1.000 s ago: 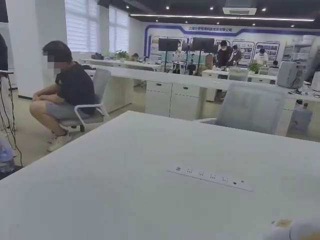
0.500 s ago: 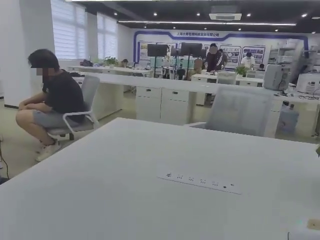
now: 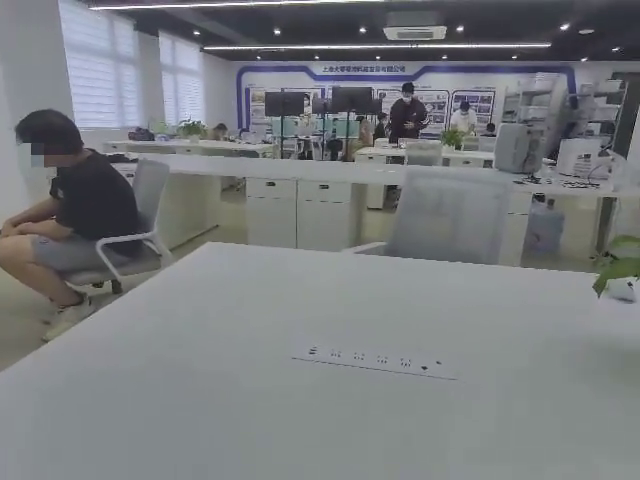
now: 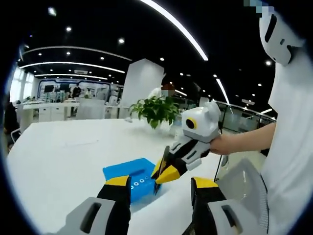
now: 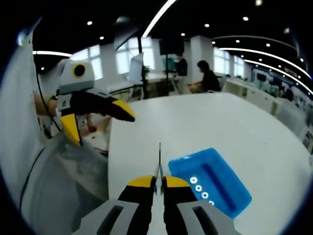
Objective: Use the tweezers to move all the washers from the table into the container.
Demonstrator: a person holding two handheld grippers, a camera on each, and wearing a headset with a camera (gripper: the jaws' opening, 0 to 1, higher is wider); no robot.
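Observation:
In the right gripper view my right gripper (image 5: 159,180) is shut on thin metal tweezers (image 5: 159,159) that point forward over the white table (image 5: 195,122). Just right of the tweezers lies a blue container (image 5: 215,183) with a row of small pale washers (image 5: 199,188) in it. My left gripper (image 5: 100,128) hangs open at the upper left of that view. In the left gripper view my left gripper (image 4: 160,182) is open with nothing between its fingers. Ahead of it are the blue container (image 4: 128,172), its washers (image 4: 138,181) and the right gripper (image 4: 164,171), which a hand holds.
The head view looks across the white table (image 3: 200,380) at a flush power strip (image 3: 375,360). An office chair (image 3: 445,215) stands behind the far edge, a potted plant (image 3: 620,265) at the right edge. A person (image 3: 65,215) sits at the left.
The head camera has turned, so the whole room has slid left in the picture and the potted plant has come in at the right. Nothing on the table has visibly moved.

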